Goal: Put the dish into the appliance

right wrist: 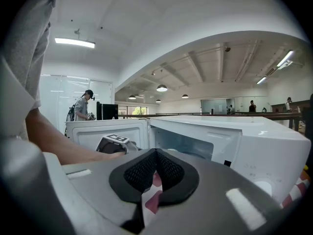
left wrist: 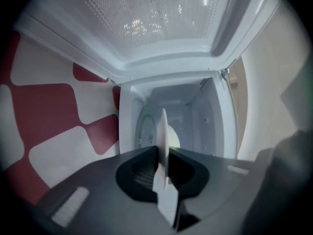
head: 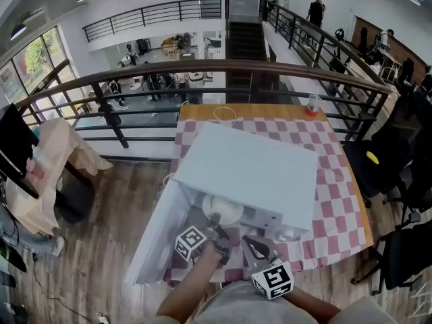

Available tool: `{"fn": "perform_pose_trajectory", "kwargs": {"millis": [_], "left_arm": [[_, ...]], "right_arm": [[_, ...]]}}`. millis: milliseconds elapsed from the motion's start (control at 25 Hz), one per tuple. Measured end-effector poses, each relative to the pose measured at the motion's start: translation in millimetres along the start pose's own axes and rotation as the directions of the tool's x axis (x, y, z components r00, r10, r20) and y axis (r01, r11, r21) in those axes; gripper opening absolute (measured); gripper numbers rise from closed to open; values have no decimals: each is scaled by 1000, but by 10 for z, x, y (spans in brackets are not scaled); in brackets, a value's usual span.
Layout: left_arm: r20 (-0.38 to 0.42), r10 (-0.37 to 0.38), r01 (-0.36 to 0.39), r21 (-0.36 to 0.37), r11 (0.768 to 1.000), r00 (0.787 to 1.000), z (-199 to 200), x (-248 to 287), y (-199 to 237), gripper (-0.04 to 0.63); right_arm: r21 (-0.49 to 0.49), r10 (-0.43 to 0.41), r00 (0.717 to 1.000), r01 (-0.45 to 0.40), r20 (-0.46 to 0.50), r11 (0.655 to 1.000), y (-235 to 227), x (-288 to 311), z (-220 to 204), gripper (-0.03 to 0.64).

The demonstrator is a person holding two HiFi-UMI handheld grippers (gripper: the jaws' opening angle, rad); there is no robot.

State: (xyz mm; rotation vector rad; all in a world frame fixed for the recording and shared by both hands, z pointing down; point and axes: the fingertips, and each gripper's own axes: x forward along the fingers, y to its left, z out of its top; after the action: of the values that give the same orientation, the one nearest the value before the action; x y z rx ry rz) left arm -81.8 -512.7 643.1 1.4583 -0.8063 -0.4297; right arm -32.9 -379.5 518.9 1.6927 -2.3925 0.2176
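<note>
While my left gripper (left wrist: 163, 153) pinches the dish (left wrist: 163, 126) by its rim at the microwave (left wrist: 222, 131) mouth, I judge it stiff, slick, breakable (a thin hold); my right gripper (right wrist: 155, 173) hangs closed, empty, outside the microwave.

Count: one bench (head: 270, 111), carrying one checked cloth (head: 334, 181), one microwave (head: 250, 167), one dish (head: 223, 209) and one cup (head: 312, 105). Tools: two, one left tool (head: 216, 227) and one right tool (head: 251, 245). Chairs (head: 385, 157) at right: more than one, exact number not resolvable.
</note>
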Motion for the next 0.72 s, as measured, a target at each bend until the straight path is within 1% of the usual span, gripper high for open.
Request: {"fn": "perform_pose_trajectory", "kwargs": {"millis": [160, 320, 520, 720], "left_arm": [[-13, 36, -36, -20, 999, 999, 7, 288, 70, 31], [-20, 56, -56, -12, 998, 998, 50, 502, 98, 31], [-11, 84, -84, -19, 996, 996, 108, 704, 126, 32], [-33, 90, -90, 1, 996, 995, 75, 860, 57, 32]], "right_arm": [[-10, -9, 1000, 9, 2, 1000, -111, 67, 15, 0], [1, -19, 1000, 19, 4, 1000, -220, 133, 1, 0], [0, -1, 1000, 1, -9, 1000, -243, 269, -10, 0], [-11, 15, 1000, -15, -14, 1000, -247, 334, -30, 0]]}}
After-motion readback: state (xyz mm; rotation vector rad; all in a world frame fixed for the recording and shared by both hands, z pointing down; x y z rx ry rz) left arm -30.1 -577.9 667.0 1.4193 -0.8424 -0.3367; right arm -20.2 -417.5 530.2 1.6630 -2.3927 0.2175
